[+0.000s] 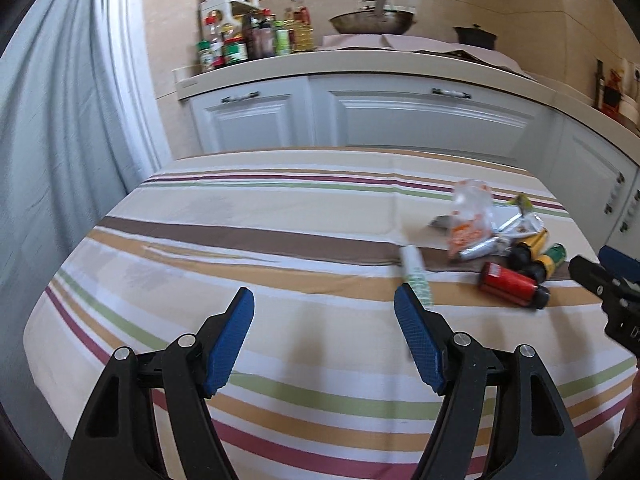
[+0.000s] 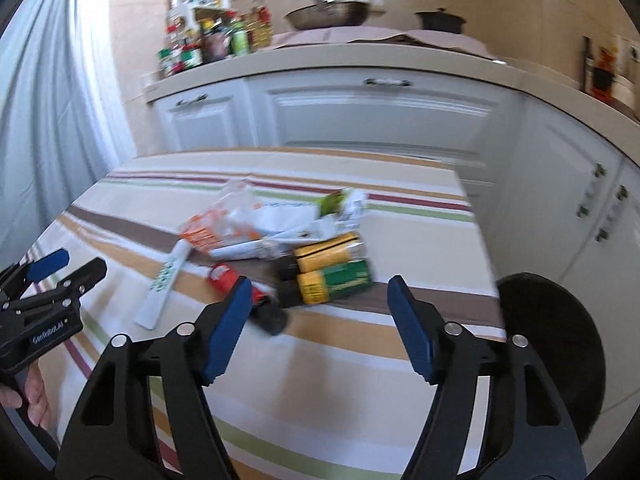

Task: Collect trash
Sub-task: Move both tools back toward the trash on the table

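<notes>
Both my tools, left (image 1: 324,320) and right (image 2: 320,308), are spread and empty. The trash pile (image 2: 280,240) lies toward the tabletop's (image 2: 360,360) far right corner: light, crinkly wrappers; I'd pinch the stiff red tube (image 2: 224,278) mid-body.

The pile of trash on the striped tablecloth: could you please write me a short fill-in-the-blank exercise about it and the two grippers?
1. The red bottle lies on its ____ on the striped tablecloth.
2. Both the left gripper and the right gripper have their jaws ____, with nothing gripped.
3. The gripper fingers carry pads coloured ____.
4. The flat white and green wrapper lies at the ____ edge of the pile in both views.

Missing words: side; open; blue; left
</notes>
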`<action>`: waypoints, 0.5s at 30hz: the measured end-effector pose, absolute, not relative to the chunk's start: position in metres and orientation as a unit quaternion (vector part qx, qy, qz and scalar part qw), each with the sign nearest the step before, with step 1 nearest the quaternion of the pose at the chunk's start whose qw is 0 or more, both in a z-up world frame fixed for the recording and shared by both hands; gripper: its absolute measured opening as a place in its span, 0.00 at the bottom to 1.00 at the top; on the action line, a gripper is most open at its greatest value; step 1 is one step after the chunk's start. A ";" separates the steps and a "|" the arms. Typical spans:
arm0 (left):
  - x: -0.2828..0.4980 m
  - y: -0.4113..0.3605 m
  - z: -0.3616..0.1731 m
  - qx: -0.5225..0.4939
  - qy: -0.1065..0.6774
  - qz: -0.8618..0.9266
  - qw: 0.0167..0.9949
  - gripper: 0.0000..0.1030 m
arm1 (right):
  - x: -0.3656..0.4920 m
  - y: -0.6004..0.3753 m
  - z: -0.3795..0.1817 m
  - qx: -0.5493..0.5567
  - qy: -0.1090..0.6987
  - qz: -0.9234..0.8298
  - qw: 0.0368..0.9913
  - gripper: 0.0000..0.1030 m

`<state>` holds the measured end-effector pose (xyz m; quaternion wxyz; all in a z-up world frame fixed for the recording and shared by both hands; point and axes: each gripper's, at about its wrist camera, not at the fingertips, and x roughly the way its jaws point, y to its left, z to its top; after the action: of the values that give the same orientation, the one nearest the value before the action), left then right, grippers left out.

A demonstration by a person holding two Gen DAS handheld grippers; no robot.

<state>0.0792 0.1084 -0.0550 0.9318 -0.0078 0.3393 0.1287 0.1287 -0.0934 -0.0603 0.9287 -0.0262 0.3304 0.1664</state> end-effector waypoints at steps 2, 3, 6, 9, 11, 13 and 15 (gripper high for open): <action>0.078 0.118 -0.056 -0.012 0.340 0.137 0.930 0.69 | 0.131 -0.083 -0.064 -0.035 0.339 0.180 0.923 0.57; 0.078 0.122 -0.056 -0.015 0.341 0.140 0.930 0.69 | 0.131 -0.079 -0.066 -0.038 0.343 0.185 0.920 0.56; 0.077 0.132 -0.058 -0.021 0.343 0.149 0.927 0.69 | 0.136 -0.067 -0.071 -0.045 0.357 0.197 0.912 0.54; 0.077 0.143 -0.060 -0.026 0.346 0.158 0.924 0.69 | 0.139 -0.054 -0.073 -0.055 0.365 0.209 0.906 0.51; 0.076 0.151 -0.062 -0.030 0.349 0.165 0.922 0.69 | 0.142 -0.047 -0.075 -0.062 0.368 0.214 0.903 0.50; 0.076 0.158 -0.064 -0.036 0.351 0.172 0.920 0.69 | 0.145 -0.039 -0.077 -0.071 0.376 0.221 0.897 0.46; 0.075 0.164 -0.066 -0.042 0.353 0.176 0.918 0.69 | 0.148 -0.032 -0.079 -0.080 0.383 0.225 0.892 0.44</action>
<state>0.0748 0.1643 -0.0658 0.9179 -0.0420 0.3532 0.1758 0.1484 -0.0322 -0.0793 0.8923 -0.0802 0.3829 0.2254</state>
